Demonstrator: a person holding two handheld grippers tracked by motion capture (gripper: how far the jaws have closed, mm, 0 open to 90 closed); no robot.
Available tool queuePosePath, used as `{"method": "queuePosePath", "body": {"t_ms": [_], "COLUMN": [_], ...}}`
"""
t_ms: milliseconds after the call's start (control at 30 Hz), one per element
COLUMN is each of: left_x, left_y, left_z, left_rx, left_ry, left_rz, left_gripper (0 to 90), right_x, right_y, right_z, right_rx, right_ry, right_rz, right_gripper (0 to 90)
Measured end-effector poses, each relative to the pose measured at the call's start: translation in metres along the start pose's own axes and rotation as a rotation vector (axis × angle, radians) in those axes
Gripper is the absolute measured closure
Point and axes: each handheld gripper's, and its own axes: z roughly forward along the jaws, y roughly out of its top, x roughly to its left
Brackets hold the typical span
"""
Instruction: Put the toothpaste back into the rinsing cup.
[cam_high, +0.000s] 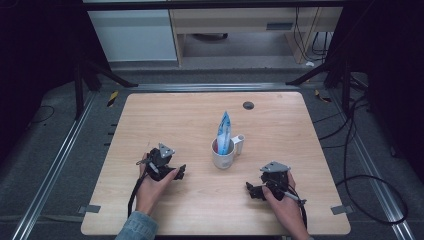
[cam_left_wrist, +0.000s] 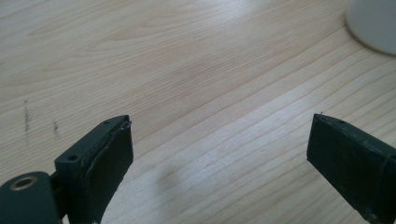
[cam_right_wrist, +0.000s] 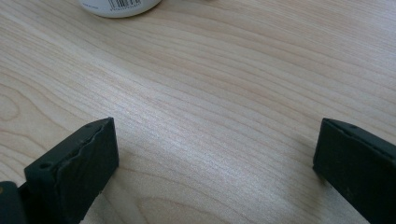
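A white mug (cam_high: 223, 156) stands upright near the middle of the wooden table (cam_high: 165, 120), its handle to the right. A blue and white tube (cam_high: 224, 133) stands in it, tip up. My left gripper (cam_high: 181, 172) rests on the table left of the mug, open, nothing between its jaws. My right gripper (cam_high: 251, 190) rests to the mug's lower right, also open and empty. The left gripper view has the mug's base (cam_left_wrist: 373, 23) at the top right corner. In the right gripper view the mug's base (cam_right_wrist: 119, 5) carries a barcode at the top edge.
A dark round grommet (cam_high: 248, 105) sits in the table near its far edge. Cables (cam_high: 360, 165) trail on the floor to the right. Metal rails run along both sides of the table, and furniture stands beyond the far edge.
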Motion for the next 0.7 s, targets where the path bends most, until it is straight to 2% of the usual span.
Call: {"method": "queuePosePath", "body": {"t_ms": [300,467,700], "left_x": [0.016,0.029,0.049], "left_y": [-0.013,-0.017,-0.024], "left_z": [0.004,0.006,0.012], "left_rx": [0.036,0.039,0.037], "left_ry": [0.006,0.004,0.032], "left_rz": [-0.041,-0.087,-0.158], "left_gripper": [6.2,6.7,6.9], "right_x": [0.0,0.0,0.0], "right_y": [0.0,0.0,0.0], "right_z": [0.0,0.0,0.0], "right_rx": [0.0,0.001,0.0], "right_ry": [0.0,0.0,0.0], "right_rz": [0.001,0.003,0.001], "right_gripper": [0.3,0.4,0.3]}}
